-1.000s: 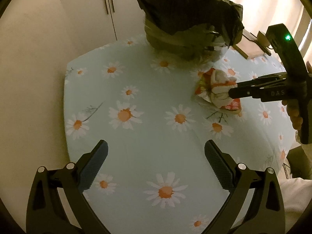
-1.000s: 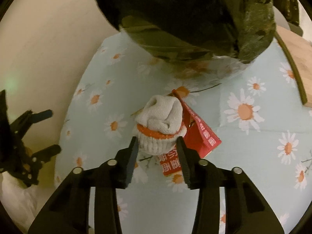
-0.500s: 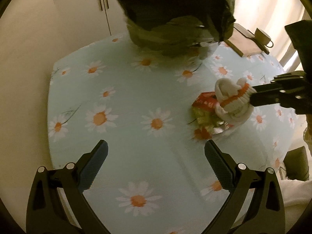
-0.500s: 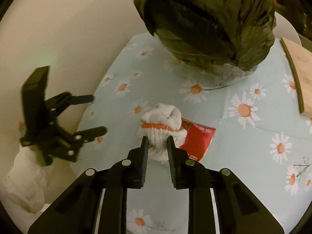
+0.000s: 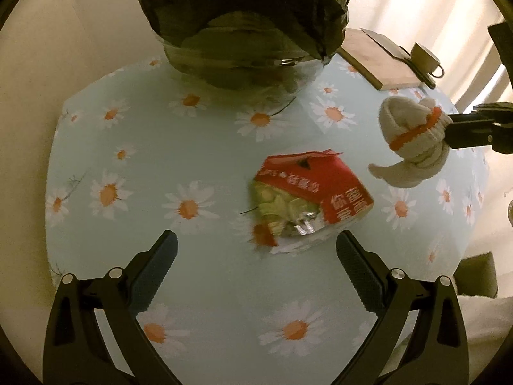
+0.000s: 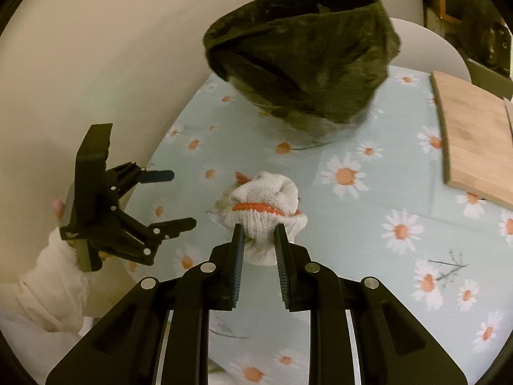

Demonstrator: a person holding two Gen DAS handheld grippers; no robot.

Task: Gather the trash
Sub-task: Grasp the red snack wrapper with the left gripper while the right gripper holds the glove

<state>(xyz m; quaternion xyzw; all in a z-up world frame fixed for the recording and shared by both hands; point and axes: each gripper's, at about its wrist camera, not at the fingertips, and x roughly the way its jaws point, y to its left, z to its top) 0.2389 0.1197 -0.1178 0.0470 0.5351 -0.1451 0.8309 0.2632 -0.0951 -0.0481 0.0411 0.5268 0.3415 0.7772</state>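
Tongs first, in the left wrist view: our left tongs [image 5: 256, 258] stand wide apart and hold nothing, hovering over the daisy-print bench [image 5: 198, 276] just near of the torn red and green foil snack wrapper [image 5: 309, 197], which lies flat on the cloth. At the right edge our right tongs [image 5: 449, 131] carry the white knitted glove with an orange band [image 5: 412, 142] in the air. At the far side stands the clear bin lined with a dark green plastic bag [image 5: 243, 22]; we cannot tell what is inside. A wooden board [image 5: 378, 61] and a cup [image 5: 424, 57] sit far right.

From the right wrist view, our right tongs [image 6: 259, 240] are clamped on the glove's cuff [image 6: 264, 205], well short of the bag [image 6: 304, 54]. We judge one piece lifted but not yet binned, and the wrapper not yet picked up.
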